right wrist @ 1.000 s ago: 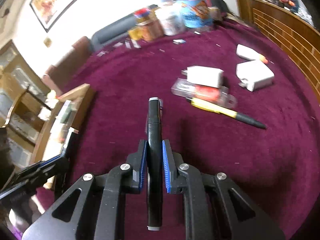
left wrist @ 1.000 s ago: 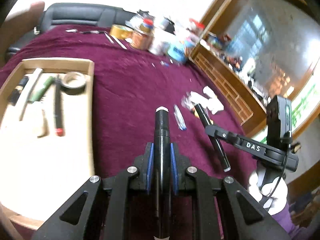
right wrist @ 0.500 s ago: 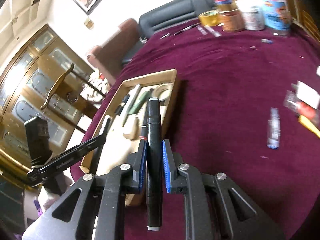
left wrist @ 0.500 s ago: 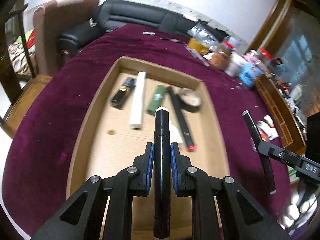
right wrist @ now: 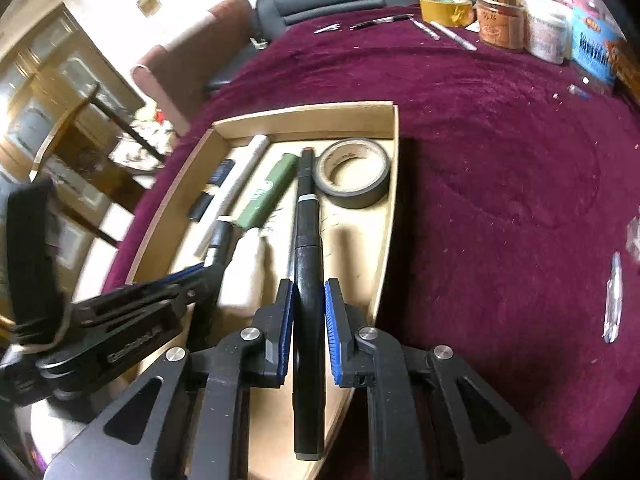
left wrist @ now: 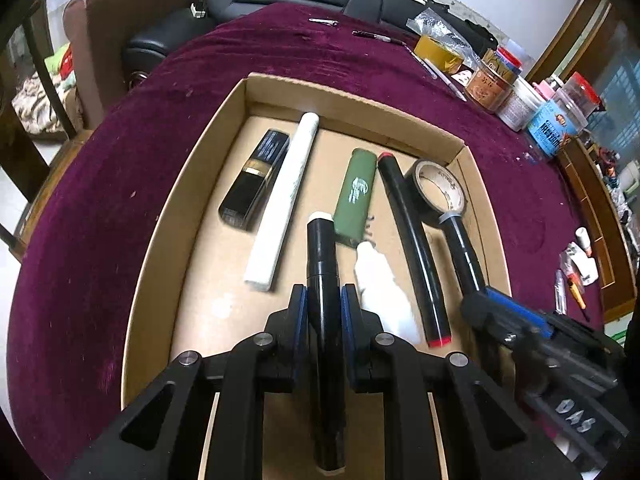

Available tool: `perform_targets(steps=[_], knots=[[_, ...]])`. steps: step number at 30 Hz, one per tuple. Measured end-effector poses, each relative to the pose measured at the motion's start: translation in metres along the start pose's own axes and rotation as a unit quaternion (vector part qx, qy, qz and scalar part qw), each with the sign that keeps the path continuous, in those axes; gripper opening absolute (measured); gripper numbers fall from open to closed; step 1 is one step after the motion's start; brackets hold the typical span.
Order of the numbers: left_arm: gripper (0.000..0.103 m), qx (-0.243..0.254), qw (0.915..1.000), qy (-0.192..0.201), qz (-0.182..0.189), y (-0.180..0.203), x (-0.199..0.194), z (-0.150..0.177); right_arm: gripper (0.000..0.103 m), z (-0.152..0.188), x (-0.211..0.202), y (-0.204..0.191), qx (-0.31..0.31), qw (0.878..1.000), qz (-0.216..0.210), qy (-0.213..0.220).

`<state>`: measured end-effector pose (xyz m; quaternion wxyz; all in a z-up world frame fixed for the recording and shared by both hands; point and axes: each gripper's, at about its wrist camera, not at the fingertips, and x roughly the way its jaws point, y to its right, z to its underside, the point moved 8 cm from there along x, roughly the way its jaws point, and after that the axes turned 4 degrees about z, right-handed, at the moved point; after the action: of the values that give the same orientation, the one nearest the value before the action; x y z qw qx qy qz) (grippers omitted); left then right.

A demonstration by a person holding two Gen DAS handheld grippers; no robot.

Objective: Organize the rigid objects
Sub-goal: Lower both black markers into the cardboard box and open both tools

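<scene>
Over a shallow cardboard tray (left wrist: 236, 92) on a bench covered in maroon cloth (left wrist: 120, 160), each of two handheld grippers carries a black marker. The left gripper (left wrist: 323, 300) has its blue-padded fingers (left wrist: 299, 312) clamped on a black marker with a white cap end (left wrist: 322, 256), whose long axis runs straight out along the fingers, white end aimed at the tray's far wall. The right gripper (right wrist: 307, 300) holds a second black marker (right wrist: 307, 240), grey-banded tip pointing toward the tray's far wall; in the right wrist view its blue pads (right wrist: 286, 312) stand slightly off the barrel on both sides, so whether they grip or have begun to part cannot be told. In the left wrist view this marker's tip lies beside the tape roll (left wrist: 440, 190) near the tray's far right corner. Already lying in the tray, all roughly parallel with long axes running near edge to far edge, are a black and gold case (left wrist: 256, 178), a white stick (left wrist: 284, 200), a green lighter (left wrist: 356, 196) and a long black pen with red ends (left wrist: 412, 240); a white object (left wrist: 384, 296) lies toward the near edge. Jars and a yellow tape roll (right wrist: 444, 8) crowd the bench's far right corner.
</scene>
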<state>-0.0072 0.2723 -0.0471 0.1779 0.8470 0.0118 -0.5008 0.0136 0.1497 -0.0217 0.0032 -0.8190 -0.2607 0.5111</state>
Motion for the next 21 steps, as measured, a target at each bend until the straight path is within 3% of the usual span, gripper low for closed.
perform_targets(steps=[5, 9, 11, 17, 21], knots=[[0.034, -0.004, 0.9996, 0.009, 0.025, 0.002, -0.005, 0.000, 0.013, -0.007, 0.008, 0.003, -0.009, 0.999, 0.040, 0.003], [0.038, -0.012, 0.9986, 0.032, 0.040, 0.000, -0.022, 0.003, 0.013, -0.010, 0.010, 0.000, -0.017, 0.999, 0.041, 0.008], [0.049, -0.024, 0.9974, 0.047, 0.049, -0.003, -0.034, 0.006, 0.013, -0.010, 0.013, -0.004, -0.020, 1.000, 0.021, 0.006], [0.051, -0.046, 0.9943, 0.081, 0.051, -0.008, -0.056, 0.013, 0.013, -0.002, 0.014, -0.014, -0.042, 0.999, 0.015, -0.001], [0.052, -0.038, 0.9936, 0.101, 0.033, -0.005, -0.067, 0.017, 0.013, -0.003, 0.004, -0.009, -0.024, 1.000, -0.003, 0.007]])
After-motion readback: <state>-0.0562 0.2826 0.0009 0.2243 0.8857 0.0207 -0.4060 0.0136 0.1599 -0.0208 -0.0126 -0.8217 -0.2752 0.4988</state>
